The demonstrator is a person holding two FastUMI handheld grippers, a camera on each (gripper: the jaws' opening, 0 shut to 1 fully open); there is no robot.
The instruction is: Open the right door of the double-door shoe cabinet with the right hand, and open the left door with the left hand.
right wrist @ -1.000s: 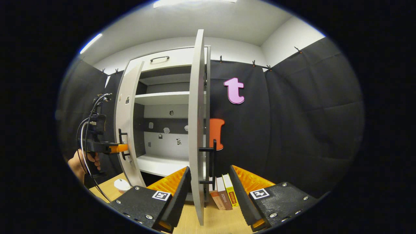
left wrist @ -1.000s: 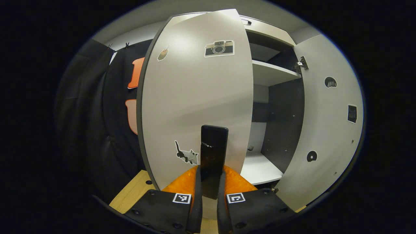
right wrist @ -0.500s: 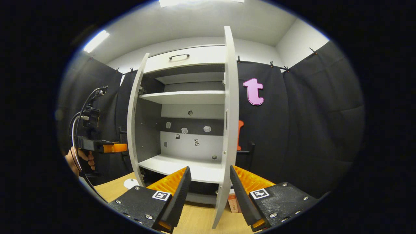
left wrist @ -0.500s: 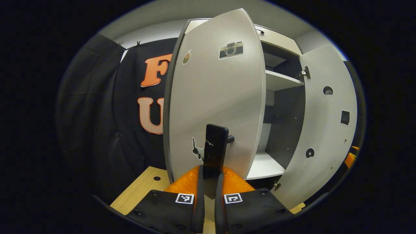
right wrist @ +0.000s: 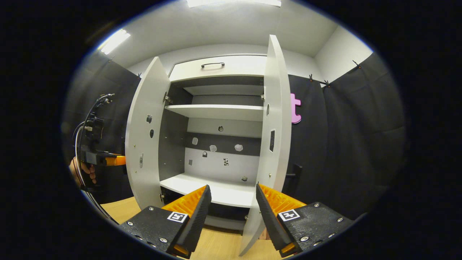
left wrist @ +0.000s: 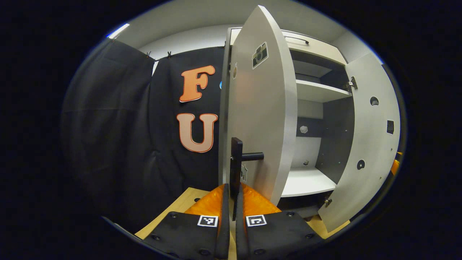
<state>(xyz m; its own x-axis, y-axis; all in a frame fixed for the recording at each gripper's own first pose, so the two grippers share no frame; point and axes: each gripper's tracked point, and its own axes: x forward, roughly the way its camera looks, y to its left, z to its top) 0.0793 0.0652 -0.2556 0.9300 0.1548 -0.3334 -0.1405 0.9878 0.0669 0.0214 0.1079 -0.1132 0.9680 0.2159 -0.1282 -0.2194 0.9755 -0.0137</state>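
The shoe cabinet [right wrist: 220, 119] stands at twelve o'clock in my right gripper view, both doors swung out and its shelves bare to the back wall. Its left door [left wrist: 260, 108] rises at twelve o'clock in my left gripper view, seen nearly edge-on, and my left tongs [left wrist: 230, 202] are clenched on its black handle [left wrist: 236, 162], which runs up from between the fingers. In the right gripper view that same door [right wrist: 146, 130] sits at nine o'clock, with my hand [right wrist: 81, 171] and those tongs just outside it. The right door [right wrist: 276, 137] stands at one o'clock there; my right tongs [right wrist: 229, 206] are released, spread wide at six o'clock and gripping nothing, the door's lower edge passing between them. The wooden counter [right wrist: 216, 247] shows beneath.
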